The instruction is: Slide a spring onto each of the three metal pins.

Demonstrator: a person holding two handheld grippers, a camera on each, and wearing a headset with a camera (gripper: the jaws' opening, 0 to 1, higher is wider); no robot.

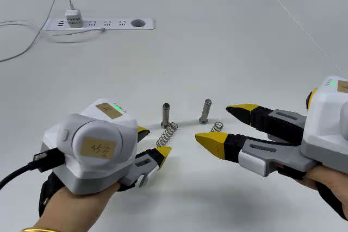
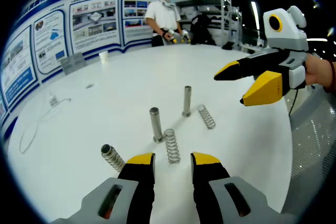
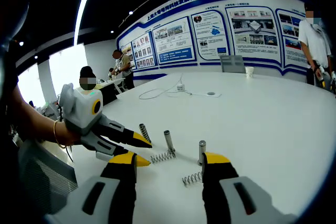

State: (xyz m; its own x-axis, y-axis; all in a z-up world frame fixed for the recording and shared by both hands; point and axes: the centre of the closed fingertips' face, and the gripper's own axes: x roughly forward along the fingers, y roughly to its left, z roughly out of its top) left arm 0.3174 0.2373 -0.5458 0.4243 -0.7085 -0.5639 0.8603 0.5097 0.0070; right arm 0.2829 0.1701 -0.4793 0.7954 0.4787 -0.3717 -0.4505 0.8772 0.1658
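Observation:
Two bare metal pins (image 1: 165,115) (image 1: 205,111) stand upright on the white table. A loose spring (image 1: 167,133) lies by the left pin, and a second spring (image 1: 217,126) lies by the right pin. In the left gripper view a third pin with a spring on it (image 2: 112,156) lies left of the jaws; the right gripper view has it (image 3: 143,131) behind the left gripper. My left gripper (image 1: 153,140) is open, its tips just short of the first spring (image 2: 171,145). My right gripper (image 1: 216,123) is open, with the second spring (image 3: 191,178) between its jaws.
A white power strip (image 1: 100,24) with a charger (image 1: 72,14) and cables lies at the table's far left. A person (image 2: 163,17) stands beyond the table's far end, and other people (image 3: 124,67) are across the room.

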